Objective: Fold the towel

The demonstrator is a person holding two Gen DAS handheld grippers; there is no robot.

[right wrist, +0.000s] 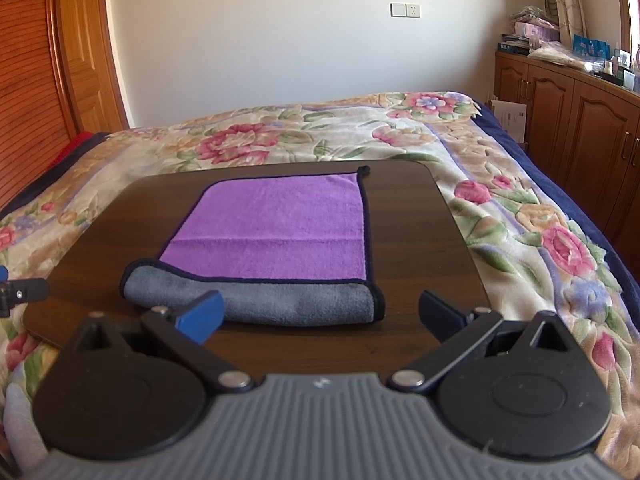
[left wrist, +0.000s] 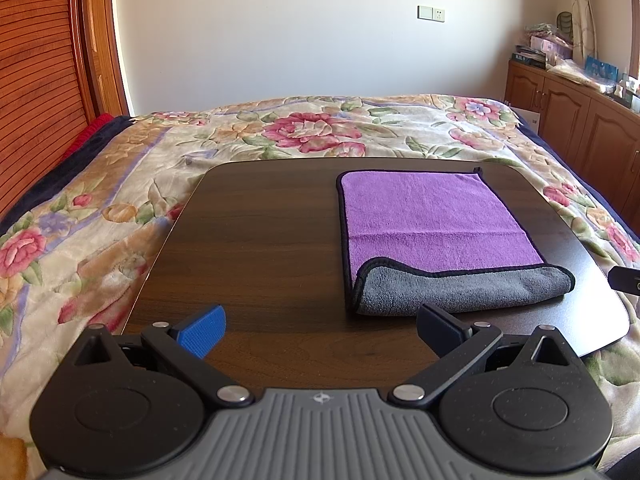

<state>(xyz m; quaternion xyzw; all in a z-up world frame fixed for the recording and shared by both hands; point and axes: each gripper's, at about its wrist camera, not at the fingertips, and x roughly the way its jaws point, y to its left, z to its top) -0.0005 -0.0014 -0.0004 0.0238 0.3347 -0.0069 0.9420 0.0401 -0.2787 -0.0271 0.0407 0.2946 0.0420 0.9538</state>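
**Purple towel on a dark board, my two tongs empty in front of it**

The towel (left wrist: 436, 224) lies flat on a dark wooden board (left wrist: 256, 240), toward the board's right half as my left camera sees it. Its upper face is purple with a dark bound edge; the near edge is rolled back over itself, showing a band of grey underside. A faint crease runs across the purple part. The board rests on a bed covered by a floral blanket (left wrist: 100, 208).

My left tongs (left wrist: 320, 330) sit spread wide, holding nothing, over bare board just left of the towel's near corner. My right tongs (right wrist: 320, 318) are likewise spread and empty, right in front of the grey roll.

My guess at the risks: the rolled edge is thick and loose, so a pinch there may catch one layer only and let the fold slump. Dragging it could also skew the towel on the smooth board.
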